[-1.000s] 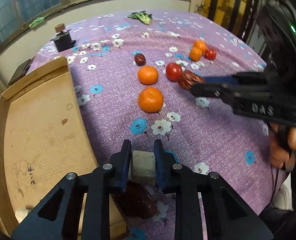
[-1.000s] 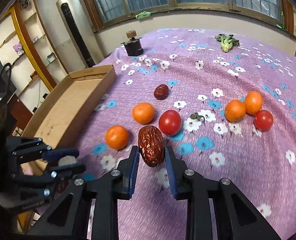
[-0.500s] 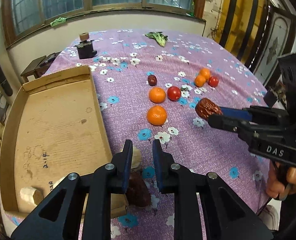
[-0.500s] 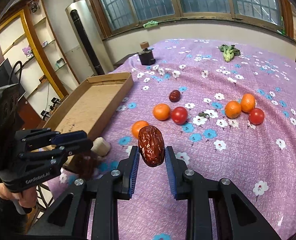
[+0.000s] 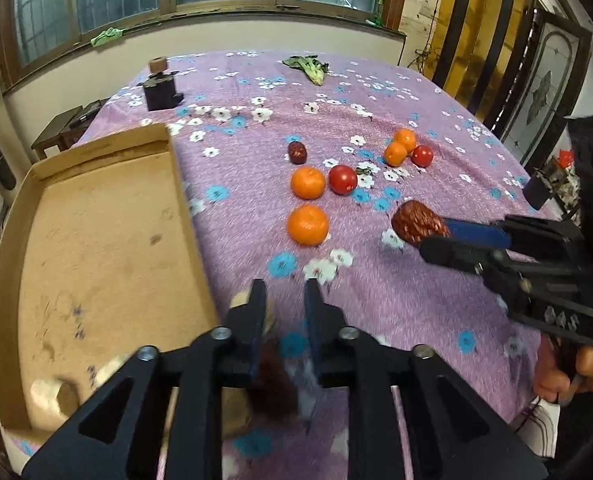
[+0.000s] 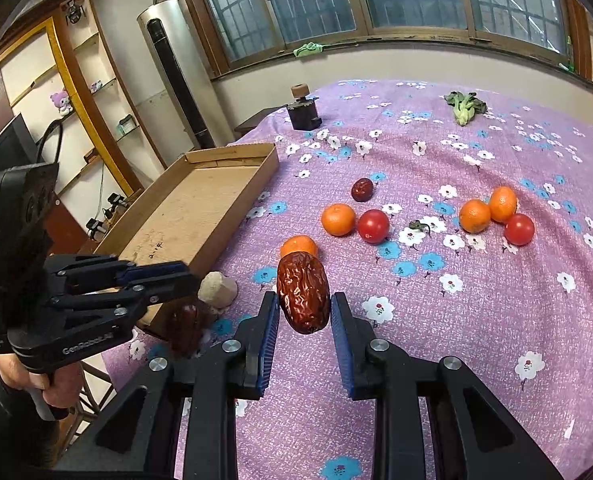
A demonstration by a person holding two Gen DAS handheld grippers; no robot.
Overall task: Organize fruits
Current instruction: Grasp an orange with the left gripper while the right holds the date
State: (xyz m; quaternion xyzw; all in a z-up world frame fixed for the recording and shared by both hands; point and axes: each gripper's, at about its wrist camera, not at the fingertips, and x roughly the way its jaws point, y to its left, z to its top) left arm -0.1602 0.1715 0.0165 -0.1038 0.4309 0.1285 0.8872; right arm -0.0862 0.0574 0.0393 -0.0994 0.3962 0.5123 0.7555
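My right gripper (image 6: 302,312) is shut on a large wrinkled red date (image 6: 303,291) and holds it above the purple flowered cloth; the date also shows in the left wrist view (image 5: 416,222). My left gripper (image 5: 283,300) is open and empty. A beige lump (image 6: 217,289) lies on the cloth by the box corner, just beside the left gripper's tip, with another dark red date (image 6: 187,330) under it. Oranges (image 5: 307,225) (image 5: 307,182), tomatoes (image 5: 342,179) (image 5: 422,155) and a small date (image 5: 297,152) lie on the cloth.
A shallow cardboard box (image 5: 96,240) sits at the table's left edge with a beige lump (image 5: 48,394) in its near corner. A dark block with a cork top (image 5: 159,87) and a leafy green (image 5: 308,68) lie at the far side. Two more oranges (image 5: 399,147) sit far right.
My left gripper has let go of the beige lump, opened and pulled back. My right gripper has lifted the large date off the cloth and drawn back.
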